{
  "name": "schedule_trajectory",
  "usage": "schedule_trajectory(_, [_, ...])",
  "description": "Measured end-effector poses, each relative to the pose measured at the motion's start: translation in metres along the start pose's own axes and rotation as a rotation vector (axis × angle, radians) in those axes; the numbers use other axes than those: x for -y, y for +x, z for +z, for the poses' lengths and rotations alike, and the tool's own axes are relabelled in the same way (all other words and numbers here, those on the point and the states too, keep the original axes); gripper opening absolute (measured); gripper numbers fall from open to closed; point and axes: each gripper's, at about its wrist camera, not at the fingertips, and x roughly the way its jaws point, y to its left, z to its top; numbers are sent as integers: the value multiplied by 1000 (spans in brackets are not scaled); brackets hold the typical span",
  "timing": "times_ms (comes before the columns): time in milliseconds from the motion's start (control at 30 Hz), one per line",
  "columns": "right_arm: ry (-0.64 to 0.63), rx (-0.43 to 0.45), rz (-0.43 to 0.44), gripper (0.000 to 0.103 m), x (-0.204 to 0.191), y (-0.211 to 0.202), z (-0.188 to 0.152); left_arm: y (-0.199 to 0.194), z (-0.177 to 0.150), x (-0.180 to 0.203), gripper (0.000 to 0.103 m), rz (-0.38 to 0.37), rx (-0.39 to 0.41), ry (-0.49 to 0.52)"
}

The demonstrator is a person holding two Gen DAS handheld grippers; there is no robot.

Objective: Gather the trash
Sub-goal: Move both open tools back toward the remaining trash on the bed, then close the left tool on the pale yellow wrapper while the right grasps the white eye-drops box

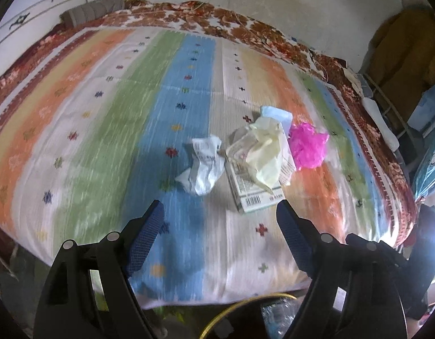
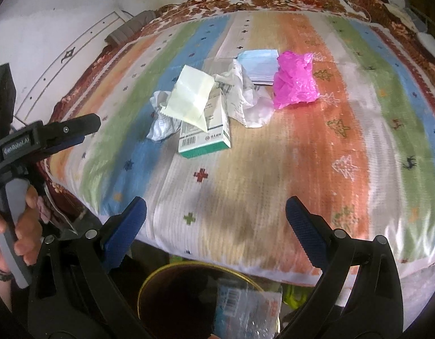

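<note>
Trash lies in a heap on the striped bed cover (image 1: 104, 130): crumpled white paper (image 1: 203, 166), a green-and-white carton (image 1: 254, 195) with a pale yellow wrapper (image 1: 266, 152) on it, a blue face mask (image 1: 276, 114) and a pink plastic bag (image 1: 307, 147). My left gripper (image 1: 220, 220) is open and empty, just short of the paper and carton. In the right wrist view the carton (image 2: 206, 138), wrapper (image 2: 190, 99), paper (image 2: 242, 96), mask (image 2: 258, 63) and pink bag (image 2: 295, 80) lie ahead. My right gripper (image 2: 216, 217) is open and empty over the bed's near edge.
A round bin with a yellow rim (image 2: 166, 274) stands on the floor below the bed edge, with a clear plastic wrapper (image 2: 245, 308) in it; its rim shows in the left wrist view (image 1: 245, 305). The left gripper (image 2: 62, 132) shows at the left of the right wrist view.
</note>
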Motion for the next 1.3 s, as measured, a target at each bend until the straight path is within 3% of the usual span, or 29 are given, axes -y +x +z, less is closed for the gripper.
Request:
schedule_trajectory(200, [26,5,43,94,15,22,14,17,9,1,81,-46,12,20])
schedule_trajectory(533, [148,4,125,92,48,59,36,50,20,0,78,-168,-33,-50])
schedule_trajectory(900, [216,-44,238,74,61,101,46,85,24,17,55,-250,-73,8])
schedule_trajectory(1000, [248,-41,290,69,63,108,47,89,25,22,54,-251,-72,65])
schedule_trajectory(1233, [275,-48,358,55,61,123,49,99,29,17,44,-235,-73,56])
schedule_trajectory(1267, [286,-49,365,51,61,125,49,101,29,17,38,-232,-81,60])
schedule_trajectory(1300, [293,-49,370,46,61,126,48,102,28,17,26,-237,-85,63])
